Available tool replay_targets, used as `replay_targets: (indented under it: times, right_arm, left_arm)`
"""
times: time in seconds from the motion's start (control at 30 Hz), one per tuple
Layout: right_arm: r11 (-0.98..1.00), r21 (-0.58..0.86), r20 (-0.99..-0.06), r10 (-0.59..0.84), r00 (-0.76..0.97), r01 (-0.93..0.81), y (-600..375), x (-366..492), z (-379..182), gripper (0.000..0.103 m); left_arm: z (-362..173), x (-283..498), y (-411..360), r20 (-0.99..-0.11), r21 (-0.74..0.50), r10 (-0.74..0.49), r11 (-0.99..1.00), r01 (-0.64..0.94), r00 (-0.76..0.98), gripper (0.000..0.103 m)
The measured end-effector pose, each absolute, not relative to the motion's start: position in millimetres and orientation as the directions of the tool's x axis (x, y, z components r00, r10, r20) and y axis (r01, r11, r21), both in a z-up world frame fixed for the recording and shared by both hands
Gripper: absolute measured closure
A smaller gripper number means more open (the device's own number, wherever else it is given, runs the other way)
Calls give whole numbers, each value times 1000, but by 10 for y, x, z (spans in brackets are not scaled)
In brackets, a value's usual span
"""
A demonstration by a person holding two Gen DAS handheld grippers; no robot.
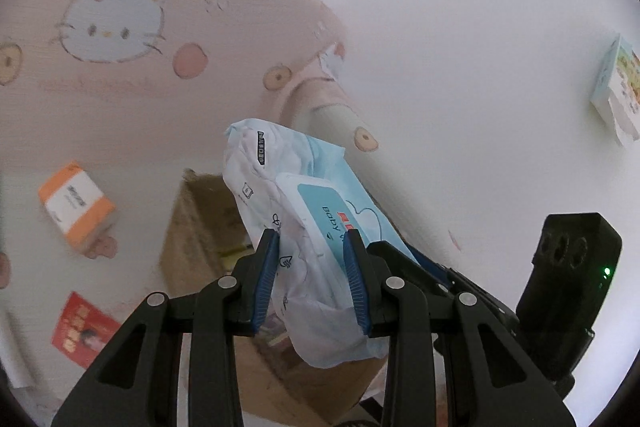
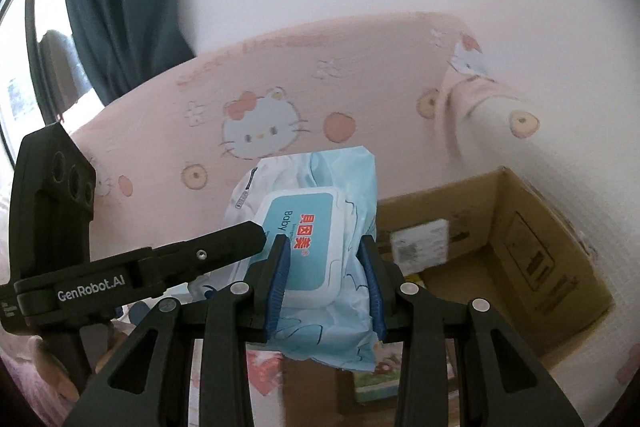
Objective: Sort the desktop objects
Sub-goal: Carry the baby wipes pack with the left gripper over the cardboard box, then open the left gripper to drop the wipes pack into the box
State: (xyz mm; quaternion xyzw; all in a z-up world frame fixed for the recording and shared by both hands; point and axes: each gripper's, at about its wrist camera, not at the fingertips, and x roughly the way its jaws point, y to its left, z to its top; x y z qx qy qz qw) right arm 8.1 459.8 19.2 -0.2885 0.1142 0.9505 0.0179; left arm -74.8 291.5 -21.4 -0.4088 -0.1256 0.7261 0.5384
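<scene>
Pink cartoon-print desk (image 2: 360,75), flat and matte. Open corrugated cardboard box (image 2: 520,227) beside its edge. Above the box, a soft crinkled wipes pack (image 2: 316,251) with rigid rounded lid, pinched between left claw (image 1: 310,281) and right claw (image 2: 326,285), both part-closed on it.

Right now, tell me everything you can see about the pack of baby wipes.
The pack of wipes is a soft, crinkled plastic pouch, white and pale blue, with a rigid white flip lid whose teal label shows red characters and the word Baby. The lid looks closed. The pack is held in the air, tilted, above the open cardboard box. Both tools clamp it: the left tool and the right tool each press blue pads into its sides. Its sealed end points towards the pink cartoon cloth.
</scene>
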Motion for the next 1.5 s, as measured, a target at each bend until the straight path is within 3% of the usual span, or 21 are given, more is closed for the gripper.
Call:
replay_targets:
  times: [0.27, 0.53, 0.67, 0.77, 0.83, 0.93, 1.0, 1.27, 1.4, 1.5]
  right_arm:
    - [-957, 249, -637, -46, -770, -149, 5001, 110, -130, 71]
    - [-928, 330, -660, -98, -745, -170, 5265, 25, -398, 71]
    - [-937, 321, -685, -126, -717, -142, 5287, -95, -535, 71]
    - [-961, 247, -779, -120, -616, -126, 5343, -256, -693, 70]
    - [-943, 277, -781, -111, -615, -182, 5466, -217, -725, 68]
    - [-920, 348, -767, -170, -619, -179, 5549, -155, -715, 60]
    - [-934, 303, -771, -124, -624, -189, 5541, -131, -685, 50]
    - [-976, 170, -789, -52, -612, -137, 5284, -100, -544, 46]
    - [-992, 55, -793, 25, -609, -113, 5104, -109, -468, 40]
    - [-994, 45, -791, 26, -612, -101, 5043, -76, -423, 40]
  left_arm:
    - [-474, -644, 3370, -526, -644, 850, -406, -648, -10, 67]
    - [-641, -613, 3522, -572, -626, 820, -435, -648, 2, 67]
    - [-748, -625, 3646, -671, -542, 741, -467, -699, 26, 68]
    - [-681, -629, 3684, -738, -428, 674, -469, -772, -1, 69]
    - [-630, -683, 3627, -739, -402, 671, -508, -762, -58, 60]
    - [-644, -782, 3600, -720, -464, 694, -503, -729, -19, 54]
    - [-648, -772, 3603, -718, -454, 695, -506, -733, -35, 53]
    - [-625, -572, 3686, -709, -419, 704, -457, -785, -31, 46]
    - [-575, -522, 3668, -699, -421, 715, -438, -795, -23, 46]
    - [-524, -475, 3627, -695, -394, 717, -431, -812, -44, 46]
